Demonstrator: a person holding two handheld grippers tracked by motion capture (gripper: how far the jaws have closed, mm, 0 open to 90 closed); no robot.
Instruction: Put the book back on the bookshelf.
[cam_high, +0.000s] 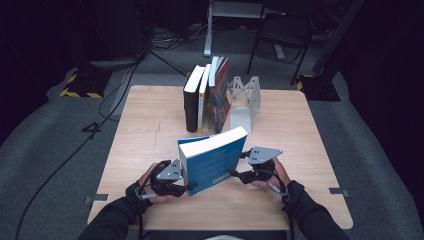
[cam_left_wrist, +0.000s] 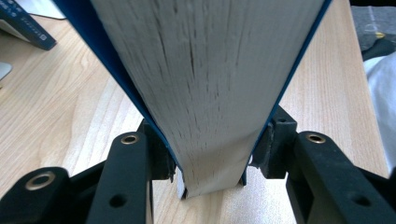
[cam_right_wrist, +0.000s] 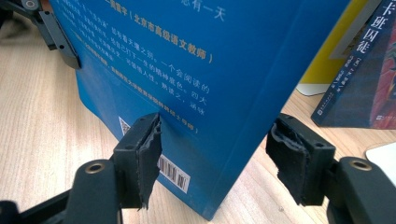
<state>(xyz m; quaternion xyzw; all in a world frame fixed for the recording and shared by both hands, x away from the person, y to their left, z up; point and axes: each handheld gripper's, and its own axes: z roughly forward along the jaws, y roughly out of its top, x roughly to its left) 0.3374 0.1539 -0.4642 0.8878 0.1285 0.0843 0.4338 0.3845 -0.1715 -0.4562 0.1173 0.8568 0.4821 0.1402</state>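
A: How will the blue paperback (cam_high: 212, 160) handle?

B: It looks thick and fairly heavy, stiff as a closed block, but the glossy cover may slip. It stands on its lower edge on the surface (cam_high: 150, 125), tilted, at about 6 o'clock from the row of upright books (cam_high: 206, 95) and the clear bookend (cam_high: 246, 97).

A: Where should it be held?

B: Low, across its thickness. The left tool (cam_left_wrist: 212, 161) does that: in the left gripper view both pads press the covers at the bottom of the page edges, partly closed on the book.

A: And the right tool (cam_right_wrist: 215, 154)?

B: Its jaws stand apart around the book's lower corner by the barcode. One pad lies at the back cover, the other is clear, so it is no grip.

A: Its look?

B: Bright blue covers, pale Chinese lettering, a cream page block.
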